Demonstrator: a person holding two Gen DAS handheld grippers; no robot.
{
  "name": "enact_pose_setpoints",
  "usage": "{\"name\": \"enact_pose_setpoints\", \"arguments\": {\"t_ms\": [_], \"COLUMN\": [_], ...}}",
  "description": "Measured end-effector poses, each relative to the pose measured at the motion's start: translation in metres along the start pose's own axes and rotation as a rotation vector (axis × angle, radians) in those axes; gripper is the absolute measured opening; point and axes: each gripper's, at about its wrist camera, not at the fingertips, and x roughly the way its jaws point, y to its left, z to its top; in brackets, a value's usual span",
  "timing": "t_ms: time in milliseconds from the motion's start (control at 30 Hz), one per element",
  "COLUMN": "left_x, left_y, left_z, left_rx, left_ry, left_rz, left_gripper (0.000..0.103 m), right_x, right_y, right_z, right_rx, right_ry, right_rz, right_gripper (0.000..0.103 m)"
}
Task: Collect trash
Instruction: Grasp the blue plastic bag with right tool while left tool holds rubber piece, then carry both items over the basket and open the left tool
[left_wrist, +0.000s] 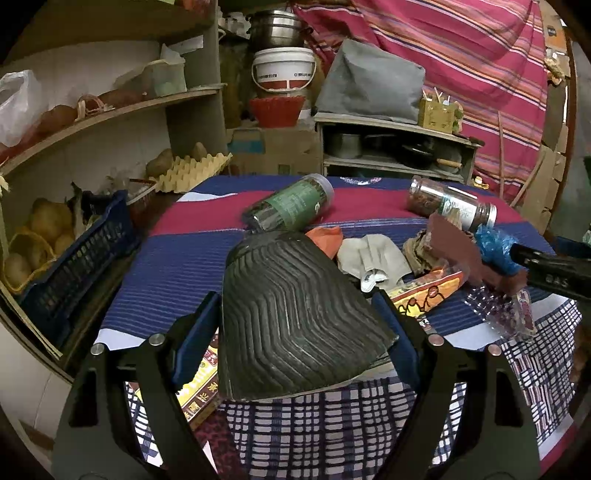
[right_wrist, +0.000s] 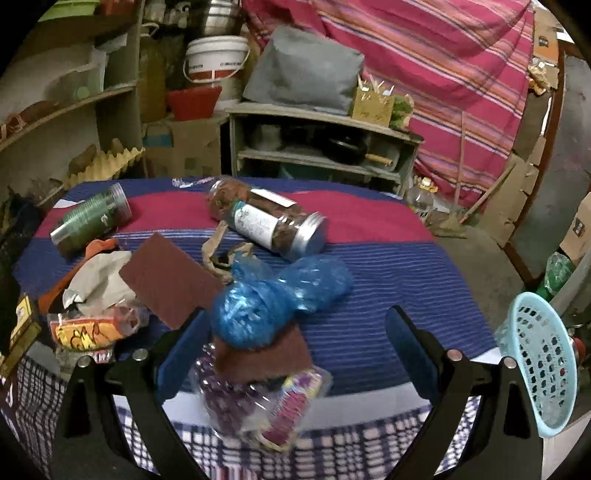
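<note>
A pile of trash lies on the striped cloth table. In the left wrist view my left gripper stands open, its jaws on either side of a dark ribbed rubber sheet; I cannot tell if the pads touch it. Beside it lie an orange snack wrapper, a grey crumpled paper and a brown pad. In the right wrist view my right gripper is open above a blue plastic bag, a brown pad and a clear purple bottle.
Two jars lie on the table: a green-label one and a white-label one. A light blue basket hangs at the table's right edge. Shelves with a blue crate of potatoes stand left. A low shelf stands behind.
</note>
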Motion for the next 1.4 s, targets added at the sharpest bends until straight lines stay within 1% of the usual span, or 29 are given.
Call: {"name": "enact_pose_setpoints", "arguments": {"t_ms": [33, 67, 100, 133, 167, 200, 233, 267, 333, 400, 567, 733, 867, 1067, 1233, 1300, 1400], "left_x": [0.001, 0.002, 0.004, 0.004, 0.005, 0.005, 0.004, 0.003, 0.001, -0.001, -0.009, -0.021, -0.031, -0.041, -0.046, -0.048, -0.049], "left_y": [0.0, -0.001, -0.002, -0.002, -0.004, -0.005, -0.007, -0.008, -0.012, -0.017, -0.036, -0.062, -0.082, -0.118, -0.155, -0.172, -0.197], "left_z": [0.0, 0.0, 0.0, 0.001, 0.001, 0.001, 0.002, 0.002, 0.003, 0.004, 0.006, 0.01, 0.013, 0.018, 0.023, 0.025, 0.027], "left_rx": [0.001, 0.002, 0.002, 0.002, 0.002, 0.002, 0.004, 0.005, 0.006, 0.004, 0.017, 0.042, 0.057, 0.082, 0.108, 0.12, 0.138], "left_ry": [0.002, 0.003, 0.005, 0.007, 0.008, 0.009, 0.006, 0.003, -0.001, 0.0, -0.013, -0.03, -0.039, -0.05, -0.058, -0.062, -0.065], "left_rz": [0.001, 0.002, 0.002, 0.001, -0.001, -0.002, -0.002, -0.001, -0.005, -0.012, -0.022, -0.041, -0.064, -0.106, -0.145, -0.164, -0.198], "left_gripper": [0.08, 0.08, 0.08, 0.08, 0.08, 0.08, 0.08, 0.08, 0.08, 0.08, 0.08, 0.08, 0.08, 0.08, 0.08, 0.08, 0.08], "right_x": [0.004, 0.009, 0.012, 0.016, 0.018, 0.019, 0.018, 0.016, 0.01, 0.002, -0.019, -0.044, -0.064, -0.086, -0.098, -0.102, -0.106], "right_y": [0.002, 0.004, 0.004, 0.002, 0.001, -0.002, -0.006, -0.01, -0.017, -0.027, -0.063, -0.092, -0.12, -0.164, -0.199, -0.212, -0.228], "right_z": [0.0, -0.001, -0.002, -0.003, -0.004, -0.005, -0.006, -0.008, -0.011, -0.015, -0.024, -0.031, -0.036, -0.042, -0.051, -0.057, -0.064], "right_rx": [-0.002, -0.007, -0.008, -0.002, 0.009, 0.019, 0.031, 0.038, 0.041, 0.043, 0.073, 0.048, 0.049, 0.094, 0.114, 0.11, 0.108], "right_ry": [0.006, 0.019, 0.034, 0.05, 0.059, 0.061, 0.058, 0.052, 0.037, 0.023, 0.008, -0.036, -0.069, -0.097, -0.117, -0.124, -0.129], "right_rz": [0.004, 0.007, 0.023, 0.052, 0.079, 0.101, 0.13, 0.15, 0.17, 0.189, 0.243, 0.238, 0.208, 0.173, 0.112, 0.075, 0.045], "right_gripper": [0.092, 0.085, 0.072, 0.067, 0.059, 0.051, 0.045, 0.036, 0.032, 0.031, 0.031, 0.031, 0.031, 0.031, 0.031, 0.031, 0.031]}}
